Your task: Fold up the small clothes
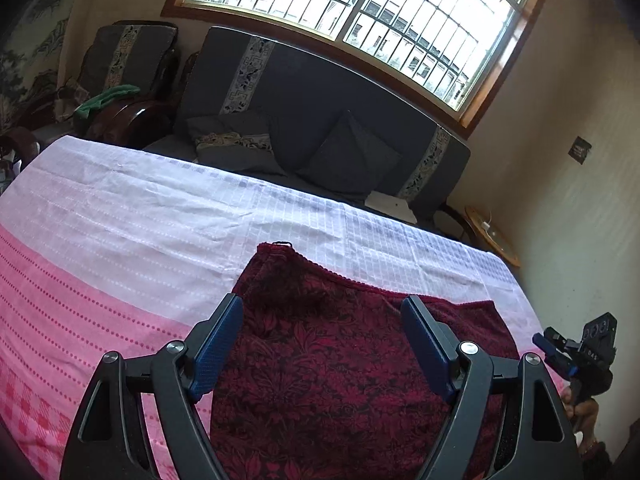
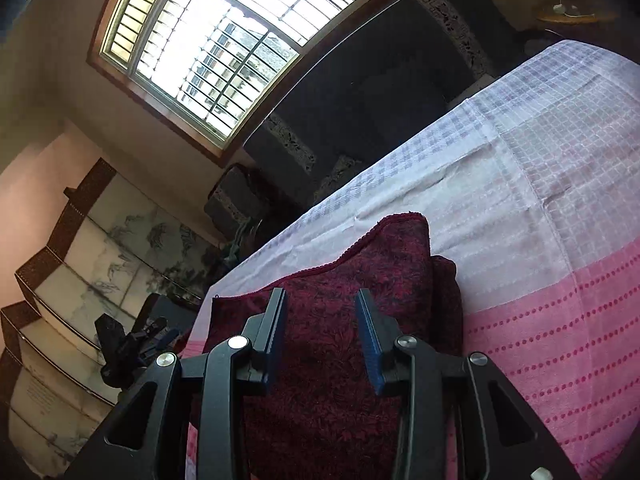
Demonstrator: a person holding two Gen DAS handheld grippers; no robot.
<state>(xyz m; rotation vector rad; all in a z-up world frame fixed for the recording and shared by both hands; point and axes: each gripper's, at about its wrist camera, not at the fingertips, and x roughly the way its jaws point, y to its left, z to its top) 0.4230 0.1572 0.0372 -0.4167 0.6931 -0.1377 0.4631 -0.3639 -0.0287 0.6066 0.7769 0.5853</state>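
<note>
A dark red patterned garment point(image 1: 332, 364) lies folded on the pink and white cloth of the table point(image 1: 120, 248). My left gripper point(image 1: 322, 312) is open above the garment, its blue pads point(image 1: 218, 344) spread wide and holding nothing. My right gripper point(image 2: 322, 308) is open above the same garment point(image 2: 340, 280), seen from its other side. The right gripper also shows in the left wrist view point(image 1: 548, 346) at the garment's right edge, and the left gripper shows in the right wrist view point(image 2: 160, 330) at the table's left edge.
The table cloth point(image 2: 540, 200) is white at the far side and pink near me. A dark sofa point(image 1: 320, 112) with cushions stands behind the table under a barred window point(image 1: 360, 12). A small wooden side table point(image 1: 492, 236) stands at the right. A painted screen point(image 2: 100, 248) stands at the left.
</note>
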